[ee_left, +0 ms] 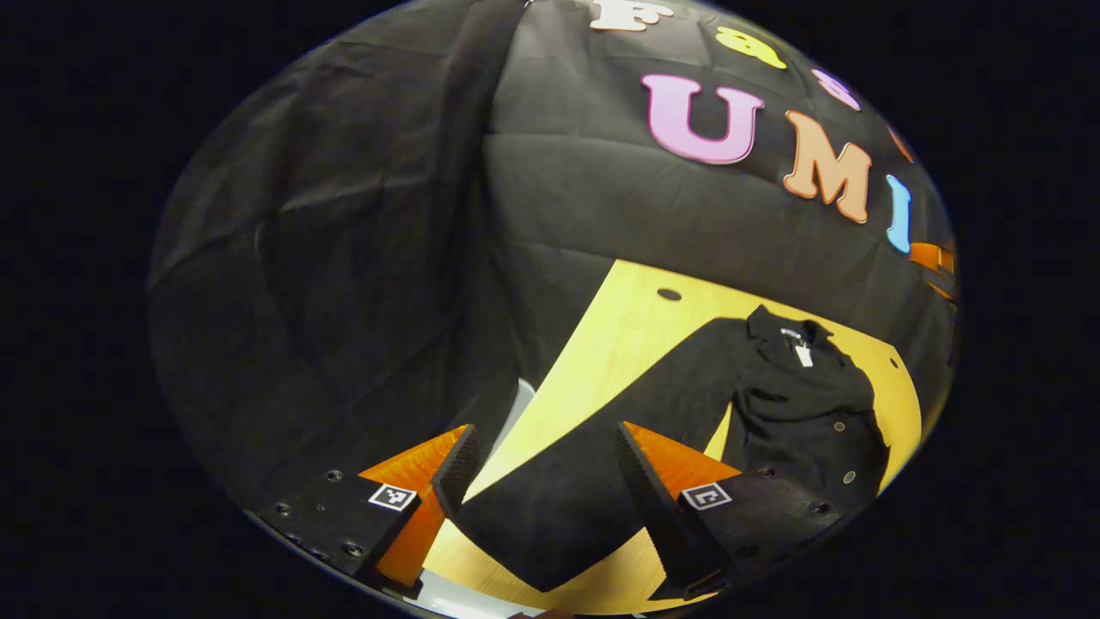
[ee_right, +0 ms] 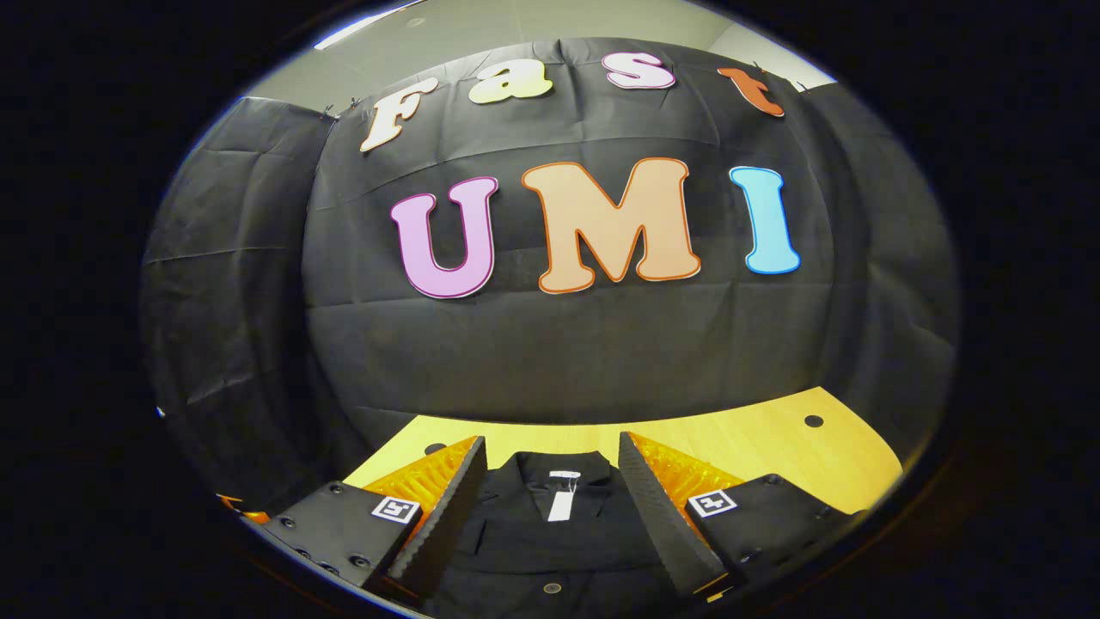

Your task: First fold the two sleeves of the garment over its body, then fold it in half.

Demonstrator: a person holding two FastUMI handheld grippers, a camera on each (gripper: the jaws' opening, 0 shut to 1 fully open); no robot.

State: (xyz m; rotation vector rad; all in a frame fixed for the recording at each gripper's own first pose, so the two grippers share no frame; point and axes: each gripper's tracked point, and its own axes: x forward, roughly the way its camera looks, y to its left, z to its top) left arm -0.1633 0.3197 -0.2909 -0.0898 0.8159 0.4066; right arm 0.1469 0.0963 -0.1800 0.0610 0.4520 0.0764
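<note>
Here's the black shirt point(ee_left: 799, 404) spread on the yellow wooden counter point(ee_left: 619, 335), collar toward the booth's back wall, a white tag point(ee_left: 803, 354) showing inside the neck. In the left gripper view one long sleeve point(ee_left: 601, 464) stretches out from the body across the counter, straight toward the camera, and its cuff end lies between the two fingers of the left hand-held gripper point(ee_left: 550, 481). Those jaws stand wide apart, with bare gaps on either side of the sleeve, so nothing is pinched. The shirt's front looks rumpled near the chest, small buttons point(ee_left: 839, 426) dotting it.

Over to the right gripper view: the right hand-held gripper point(ee_right: 550, 490) hangs above the collar area, fingers spread wide, the tag point(ee_right: 560, 499) and collar framed between them. Whether the tips touch the cloth I cannot tell. It grips nothing. Dark round holes point(ee_right: 813, 421) mark the counter top.
</note>
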